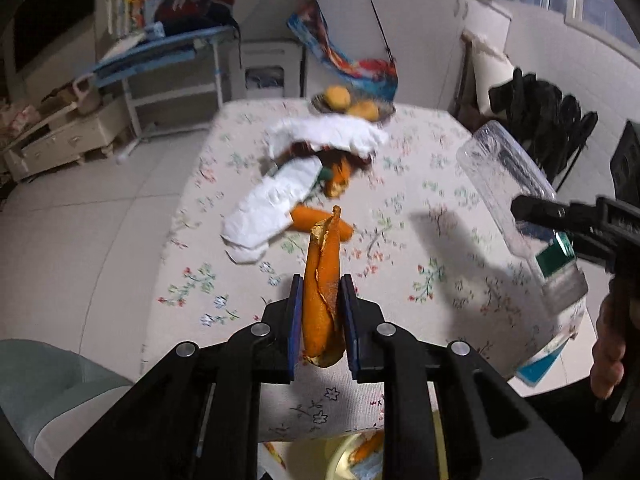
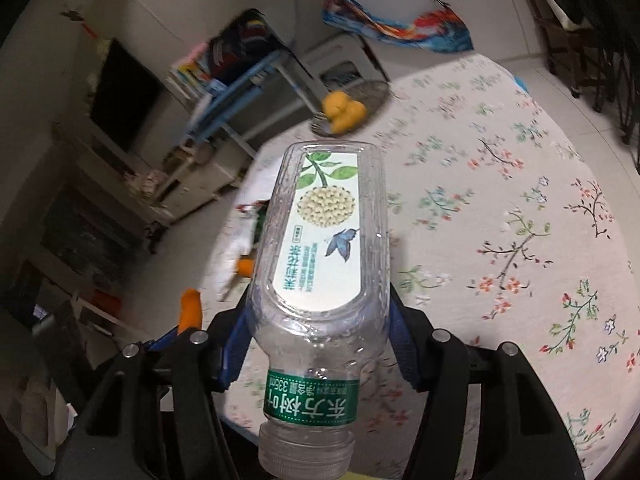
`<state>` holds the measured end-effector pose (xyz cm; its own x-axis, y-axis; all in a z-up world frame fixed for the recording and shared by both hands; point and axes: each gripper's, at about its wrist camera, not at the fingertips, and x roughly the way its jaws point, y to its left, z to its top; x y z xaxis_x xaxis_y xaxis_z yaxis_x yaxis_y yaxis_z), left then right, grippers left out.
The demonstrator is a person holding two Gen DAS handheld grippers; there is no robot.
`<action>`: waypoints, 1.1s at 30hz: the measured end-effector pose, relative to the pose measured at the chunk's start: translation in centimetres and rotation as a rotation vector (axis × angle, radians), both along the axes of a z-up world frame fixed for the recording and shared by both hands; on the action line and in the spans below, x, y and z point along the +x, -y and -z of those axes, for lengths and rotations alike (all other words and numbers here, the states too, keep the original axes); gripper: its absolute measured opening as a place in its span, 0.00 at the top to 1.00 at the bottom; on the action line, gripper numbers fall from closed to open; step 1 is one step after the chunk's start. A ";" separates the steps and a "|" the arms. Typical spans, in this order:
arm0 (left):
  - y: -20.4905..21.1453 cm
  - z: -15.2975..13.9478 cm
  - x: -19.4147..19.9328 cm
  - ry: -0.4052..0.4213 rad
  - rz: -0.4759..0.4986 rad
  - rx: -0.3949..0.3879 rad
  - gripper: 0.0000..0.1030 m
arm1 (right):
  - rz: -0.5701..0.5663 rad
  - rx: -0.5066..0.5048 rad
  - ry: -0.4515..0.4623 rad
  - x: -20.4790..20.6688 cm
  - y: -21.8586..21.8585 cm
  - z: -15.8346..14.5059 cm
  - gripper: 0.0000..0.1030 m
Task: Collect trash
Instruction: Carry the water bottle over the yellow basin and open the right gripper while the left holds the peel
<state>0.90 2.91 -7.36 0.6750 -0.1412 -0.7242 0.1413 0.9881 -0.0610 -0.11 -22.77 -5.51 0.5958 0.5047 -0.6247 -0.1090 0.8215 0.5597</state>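
Orange peel, a long curled strip [image 1: 322, 280], is standing pinched between the blue pads of my left gripper [image 1: 323, 292], which is holding it clear above the round table with the floral cloth [image 1: 432, 184]. My right gripper [image 2: 318, 320] is clamping a clear, empty plastic bottle [image 2: 324, 248] by its shoulders, fingers pressing in on both sides, cap end toward the camera and base pointing away over the table. The bottle's white side label is showing a cluster of pale blossoms, green leaves and a blue butterfly beside blue Chinese characters too skewed for me to read; the green neck band is carrying white Chinese characters and the figure "335ml", all upside down in my right wrist view. From the left wrist view the same bottle is hanging at the right edge, over the table's rim. On the cloth, more trash is lying near the middle: crumpled white paper tissues [image 1: 272, 204], another piece of orange peel [image 1: 310, 220] touching them, and a mixed heap [image 1: 340, 168] behind. A woven dish of whole yellow-orange fruit [image 1: 352, 104] is sitting at the far edge.
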 end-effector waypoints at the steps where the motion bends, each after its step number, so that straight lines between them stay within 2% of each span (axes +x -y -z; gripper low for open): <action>1: -0.3 -0.4 -0.3 0.018 -0.011 -0.007 0.83 | 0.001 0.008 0.005 -0.4 -0.1 0.0 0.42; 11: -0.9 -1.6 -2.2 0.074 -0.037 -0.030 0.83 | -0.012 0.064 0.039 -3.0 -0.9 0.1 0.42; 23: -1.2 -1.7 -4.1 0.084 -0.037 -0.065 0.83 | -0.031 0.122 0.048 -5.2 -0.9 0.3 0.42; 33: -2.3 -1.5 -5.8 0.080 -0.049 -0.139 0.83 | -0.117 0.058 0.017 -7.9 -3.0 0.7 0.42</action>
<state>-4.91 5.23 -5.84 0.7384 -0.2019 -0.6434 0.1033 0.9767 -0.1879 -8.05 -19.81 -6.21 0.5411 0.6065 -0.5826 -0.2122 0.7688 0.6033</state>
